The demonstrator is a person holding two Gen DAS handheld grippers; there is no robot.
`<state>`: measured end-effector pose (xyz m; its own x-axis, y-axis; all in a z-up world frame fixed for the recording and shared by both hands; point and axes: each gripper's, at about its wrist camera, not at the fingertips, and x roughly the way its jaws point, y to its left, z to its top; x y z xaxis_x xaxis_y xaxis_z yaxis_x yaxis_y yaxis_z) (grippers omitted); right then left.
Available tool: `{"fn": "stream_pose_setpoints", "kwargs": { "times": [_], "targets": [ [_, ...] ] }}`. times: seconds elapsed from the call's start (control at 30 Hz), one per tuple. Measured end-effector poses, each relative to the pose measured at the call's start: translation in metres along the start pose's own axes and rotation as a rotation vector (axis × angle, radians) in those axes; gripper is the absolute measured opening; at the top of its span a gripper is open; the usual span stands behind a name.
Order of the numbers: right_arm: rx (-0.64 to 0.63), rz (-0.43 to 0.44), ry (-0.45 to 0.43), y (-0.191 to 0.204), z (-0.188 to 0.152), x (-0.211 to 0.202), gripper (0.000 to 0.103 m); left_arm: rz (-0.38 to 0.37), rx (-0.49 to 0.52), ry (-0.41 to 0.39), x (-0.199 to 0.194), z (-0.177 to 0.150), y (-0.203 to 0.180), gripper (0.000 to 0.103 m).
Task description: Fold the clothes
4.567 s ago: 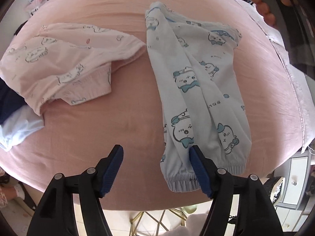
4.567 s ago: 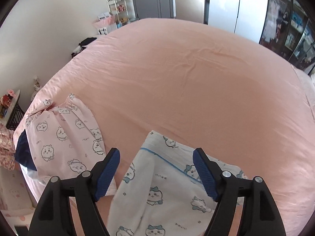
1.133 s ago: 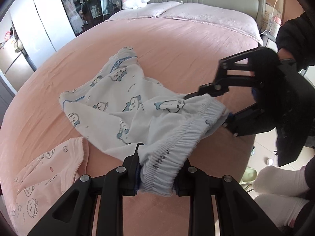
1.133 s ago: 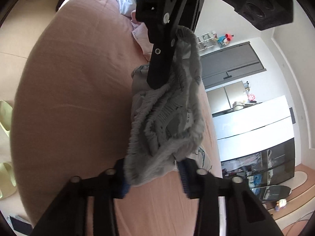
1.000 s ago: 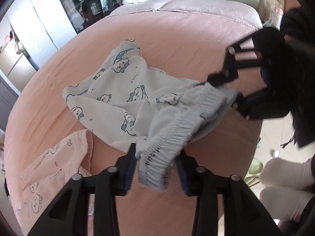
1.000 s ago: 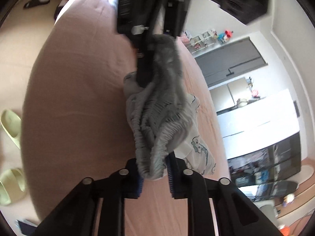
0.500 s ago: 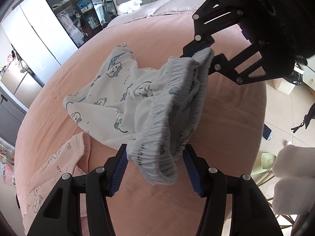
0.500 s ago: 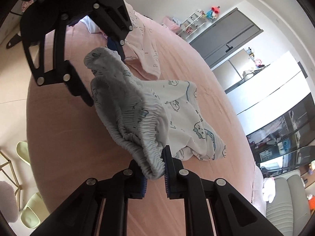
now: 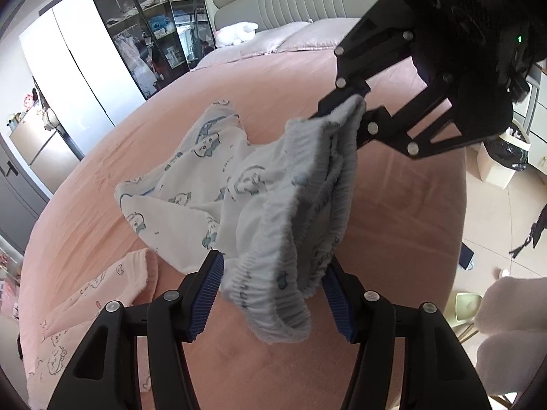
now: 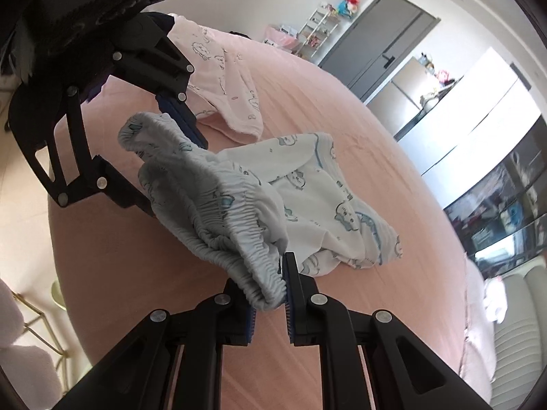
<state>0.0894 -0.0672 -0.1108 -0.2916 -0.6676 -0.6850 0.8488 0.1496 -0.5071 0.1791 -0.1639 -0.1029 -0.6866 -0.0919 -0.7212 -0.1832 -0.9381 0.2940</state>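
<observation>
Pale-blue trousers (image 9: 259,184) (cartoon print); pink pyjamas (image 9: 92,311); pink bedsheet (image 9: 403,205).

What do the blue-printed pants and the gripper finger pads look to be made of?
The blue-printed pants look like thin, soft, matte cotton-type knit: limp drape and a gathered elastic waistband. The right hand-held gripper has blue ribbed pads, probably rubber; its black frame looks like matte plastic with metal rivets.

white-blue printed trousers (image 9: 239,184), waistband lifted, legs on bed
</observation>
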Motion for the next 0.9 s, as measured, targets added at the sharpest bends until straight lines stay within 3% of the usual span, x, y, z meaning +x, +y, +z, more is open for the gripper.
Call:
{"fn": "stream_pose_setpoints", "kwargs": {
  "times": [0.03, 0.17, 0.37, 0.57, 0.73, 0.9],
  "targets": [
    [0.010, 0.004, 0.002, -0.002, 0.001, 0.001, 0.011, 0.004, 0.003, -0.003, 0.000, 0.001, 0.000, 0.031],
    [0.037, 0.010, 0.003, -0.011, 0.004, 0.005, 0.011, -0.001, -0.001, -0.006, 0.000, 0.006, 0.002, 0.023],
    [0.094, 0.015, 0.000, -0.031, 0.011, 0.007, 0.011, 0.002, -0.035, -0.004, 0.001, 0.019, 0.015, 0.023],
    [0.163, 0.010, -0.006, -0.060, 0.022, 0.010, 0.010, 0.069, -0.029, -0.027, 0.003, 0.053, 0.049, 0.023],
    [0.243, -0.005, 0.008, -0.101, 0.042, 0.028, 0.010, 0.104, -0.071, -0.007, 0.021, 0.082, 0.088, 0.023],
    [0.311, 0.003, 0.064, -0.139, 0.065, 0.059, 0.009, 0.118, -0.146, 0.070, 0.055, 0.099, 0.126, 0.024]
  ]
}}
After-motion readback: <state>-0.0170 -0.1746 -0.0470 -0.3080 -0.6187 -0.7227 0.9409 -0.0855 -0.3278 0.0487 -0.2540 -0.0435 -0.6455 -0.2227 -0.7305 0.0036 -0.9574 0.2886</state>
